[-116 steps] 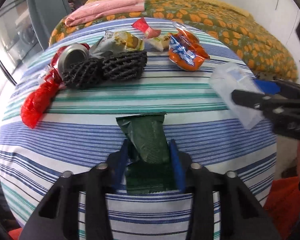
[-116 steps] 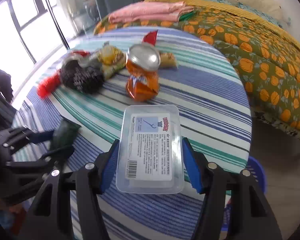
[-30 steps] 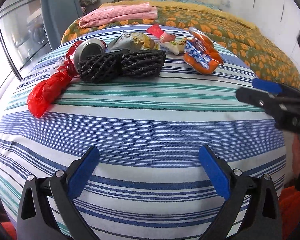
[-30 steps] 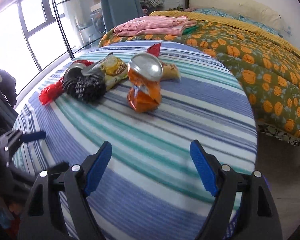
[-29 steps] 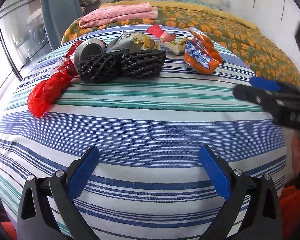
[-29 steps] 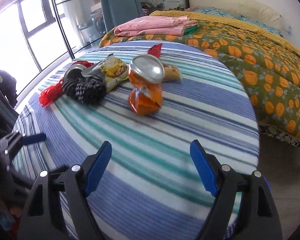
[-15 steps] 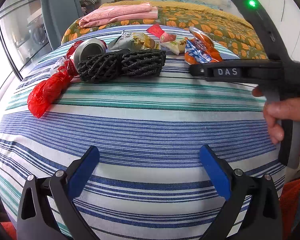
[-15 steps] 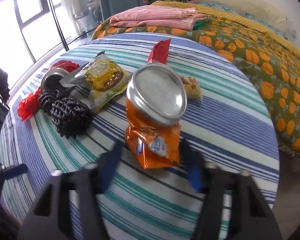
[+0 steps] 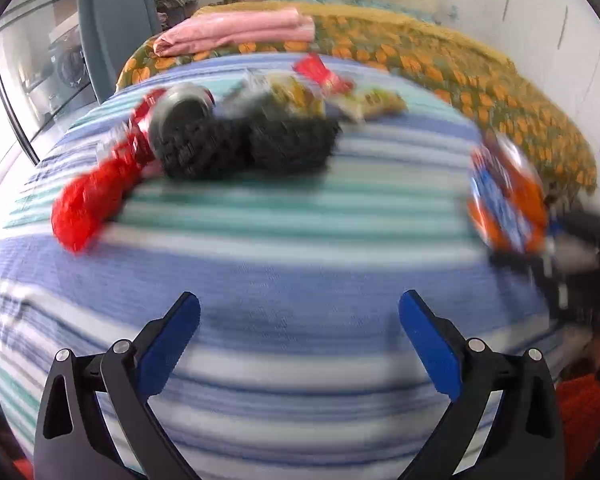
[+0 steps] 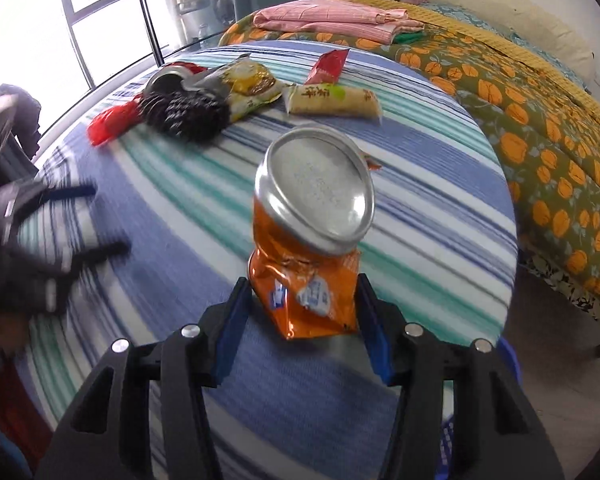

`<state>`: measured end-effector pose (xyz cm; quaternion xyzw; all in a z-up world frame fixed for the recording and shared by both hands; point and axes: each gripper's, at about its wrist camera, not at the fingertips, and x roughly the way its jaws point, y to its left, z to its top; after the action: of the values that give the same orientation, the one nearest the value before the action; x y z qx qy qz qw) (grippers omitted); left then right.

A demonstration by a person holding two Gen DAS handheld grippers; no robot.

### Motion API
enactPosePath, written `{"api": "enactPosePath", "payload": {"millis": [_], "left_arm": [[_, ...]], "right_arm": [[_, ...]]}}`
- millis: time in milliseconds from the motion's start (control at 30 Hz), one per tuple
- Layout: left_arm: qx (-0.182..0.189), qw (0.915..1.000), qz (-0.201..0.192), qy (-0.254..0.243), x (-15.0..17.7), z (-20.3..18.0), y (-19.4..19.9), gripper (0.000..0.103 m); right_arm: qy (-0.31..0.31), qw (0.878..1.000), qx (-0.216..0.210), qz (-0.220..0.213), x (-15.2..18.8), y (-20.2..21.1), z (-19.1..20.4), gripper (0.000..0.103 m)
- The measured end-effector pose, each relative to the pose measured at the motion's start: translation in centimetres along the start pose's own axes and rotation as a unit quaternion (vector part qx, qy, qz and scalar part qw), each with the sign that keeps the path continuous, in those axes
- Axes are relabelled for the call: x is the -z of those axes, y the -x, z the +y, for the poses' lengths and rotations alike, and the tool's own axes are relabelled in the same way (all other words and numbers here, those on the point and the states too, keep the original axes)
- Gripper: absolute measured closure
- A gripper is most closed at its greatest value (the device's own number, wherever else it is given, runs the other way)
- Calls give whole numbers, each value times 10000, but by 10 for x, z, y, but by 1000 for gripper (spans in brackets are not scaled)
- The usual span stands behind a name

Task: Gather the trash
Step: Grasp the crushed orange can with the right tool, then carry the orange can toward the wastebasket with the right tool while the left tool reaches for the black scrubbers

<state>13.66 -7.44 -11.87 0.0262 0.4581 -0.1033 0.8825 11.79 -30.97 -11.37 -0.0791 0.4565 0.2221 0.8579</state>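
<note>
Right tool (image 10: 302,312) pinching crushed orange can (image 10: 308,248), silver end visible only from right wrist. Left wrist view: left tool (image 9: 300,332) spread, empty, over striped tabletop (image 9: 300,264) near edge.

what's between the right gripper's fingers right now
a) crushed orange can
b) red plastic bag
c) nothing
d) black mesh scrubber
a: in the right wrist view the blue pads of the right gripper press both sides of the crushed orange can, held above the striped tablecloth.
</note>
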Motion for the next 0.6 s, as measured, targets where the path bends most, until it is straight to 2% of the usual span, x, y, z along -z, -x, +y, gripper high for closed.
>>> {"api": "enactPosePath", "payload": {"millis": [67, 167, 233, 300, 333, 400, 467, 600], "left_arm": [[68, 9996, -286, 2, -21, 10, 2, 4], [-98, 9977, -513, -430, -52, 13, -3, 4], [-461, 9928, -610, -917, -67, 8, -12, 4], [-765, 9882, -596, -1188, -75, 7, -21, 4], [-745, 9882, -503, -1239, -77, 7, -27, 4], [-444, 9909, -187, -1255, -77, 7, -38, 4], [-417, 9906, 26, -1303, -70, 5, -44, 4], [33, 9897, 205, -1416, -51, 1, -26, 4]], "right_arm": [[9, 10000, -2, -34, 5, 3, 0, 51], [-37, 9999, -45, -83, 9, 5, -2, 51], [-63, 9999, -74, -84, 9, 5, -4, 51], [-68, 9999, -76, -85, 9, 6, -4, 51], [-75, 9999, -90, -84, 9, 6, -4, 51], [-83, 9999, -119, -90, 10, 7, -5, 51], [-85, 9998, -139, -120, 10, 11, -7, 51], [-122, 9996, -185, -199, 9, 20, -12, 51]]}}
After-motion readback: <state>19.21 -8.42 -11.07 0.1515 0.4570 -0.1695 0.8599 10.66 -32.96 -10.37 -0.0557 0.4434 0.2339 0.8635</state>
